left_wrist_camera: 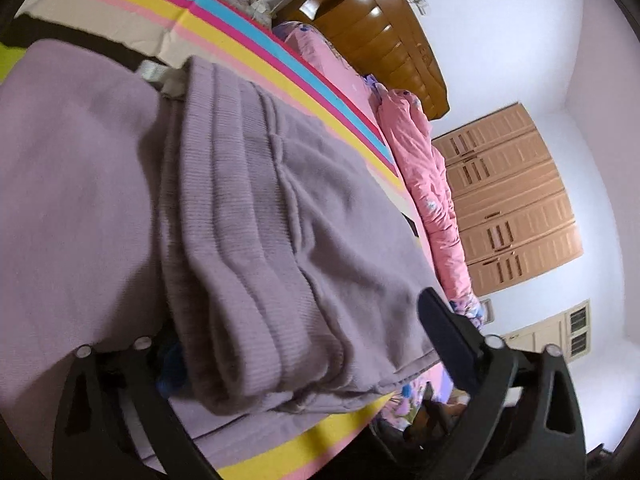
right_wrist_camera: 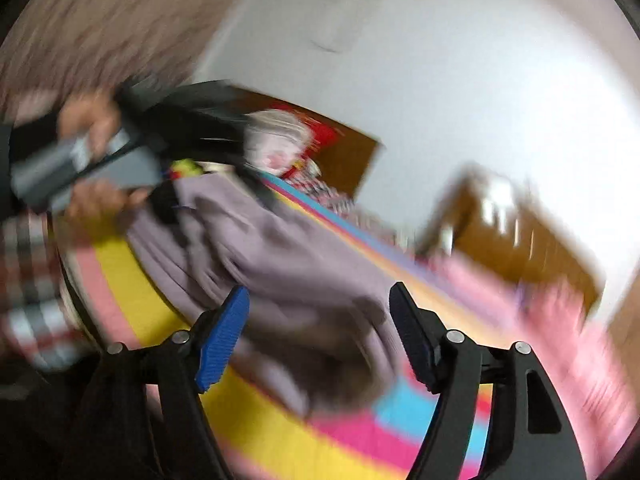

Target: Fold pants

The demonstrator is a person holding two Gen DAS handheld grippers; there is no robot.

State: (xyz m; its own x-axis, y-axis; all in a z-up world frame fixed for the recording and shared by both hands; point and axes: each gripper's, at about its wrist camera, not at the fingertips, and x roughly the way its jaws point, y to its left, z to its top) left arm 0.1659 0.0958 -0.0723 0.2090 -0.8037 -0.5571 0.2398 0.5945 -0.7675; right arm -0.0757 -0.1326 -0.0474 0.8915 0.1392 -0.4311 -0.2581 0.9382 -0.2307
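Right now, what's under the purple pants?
The purple pants lie on a striped bedsheet with yellow, pink and blue bands showing around them. What the sheet looks like directly beneath the pants is covered.

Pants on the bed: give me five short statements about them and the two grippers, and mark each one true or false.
1. The pants are mauve. True.
2. The pants lie on a plain white sheet. False: they lie on a striped bedcover of yellow, pink and blue.
3. The right gripper is clamped shut on a fold of cloth. False: its jaws stand apart, and the blurred cloth between them is not pinched.
4. In the left wrist view, the pants fill the space between the left gripper's fingers. True; whether they are pinched does not show.
5. A wooden headboard stands at the far end of the bed. True.
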